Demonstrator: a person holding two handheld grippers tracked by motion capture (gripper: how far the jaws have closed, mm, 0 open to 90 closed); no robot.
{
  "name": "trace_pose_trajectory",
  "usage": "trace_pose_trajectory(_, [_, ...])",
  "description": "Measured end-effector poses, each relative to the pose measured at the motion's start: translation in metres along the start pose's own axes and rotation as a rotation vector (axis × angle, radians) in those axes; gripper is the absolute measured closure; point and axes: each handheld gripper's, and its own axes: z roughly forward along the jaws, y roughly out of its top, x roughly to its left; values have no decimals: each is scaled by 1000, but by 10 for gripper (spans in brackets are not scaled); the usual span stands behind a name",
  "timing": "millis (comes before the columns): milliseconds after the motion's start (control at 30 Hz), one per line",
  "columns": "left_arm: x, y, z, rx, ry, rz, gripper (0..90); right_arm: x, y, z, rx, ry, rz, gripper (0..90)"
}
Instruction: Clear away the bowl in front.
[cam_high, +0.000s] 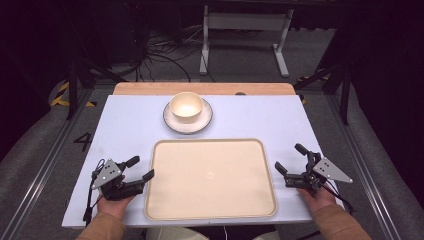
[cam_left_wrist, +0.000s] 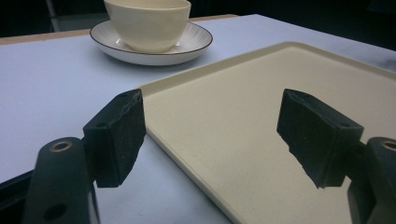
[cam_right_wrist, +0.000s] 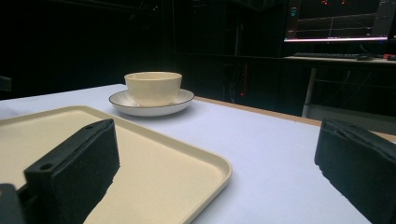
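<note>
The bowl (cam_left_wrist: 147, 23) loses its rim to the left gripper view's top edge, and the tray (cam_right_wrist: 177, 158) runs off the right gripper view's bottom.

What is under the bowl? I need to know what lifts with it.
The bowl sits on a white plate with a dark rim, which rests on the table. The plate's centre is covered by the bowl, so anything there cannot be seen.

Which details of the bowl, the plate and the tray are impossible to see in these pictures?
- Bowl inside: glare whitens it in the high view; its rim hides it in both gripper views.
- Plate centre: the bowl covers it.
- Tray near edge: cut off by the frame in both gripper views.
- Small mark at the tray's middle, high view: too small to read.
</note>
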Motion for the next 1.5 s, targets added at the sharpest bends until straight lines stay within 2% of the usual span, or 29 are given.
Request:
trace_pose_trajectory(733, [-2, 4, 1, 8, 6, 8, 241, 0, 0, 0, 1, 0, 1, 1])
trace_pose_trajectory(800, [-2, 6, 0, 3, 17, 9, 240, 0, 0, 0, 1, 0, 1, 1])
trace_pose_trajectory(867, [-2, 8, 0, 20, 32, 2, 237, 0, 0, 0, 0, 0, 0, 1])
trace_pose_trajectory(967, [-3, 10, 0, 20, 24, 1, 228, 0, 0, 0, 0, 0, 0, 1])
trace_pose_trajectory(1200, [-9, 21, -2, -1, 14, 50, 222, 0, 0, 0, 1, 0, 1, 1])
trace_pose_trajectory(1500, [-12, 33, -6, -28, -6, 46, 219, 0, 0, 0, 1, 0, 0, 1])
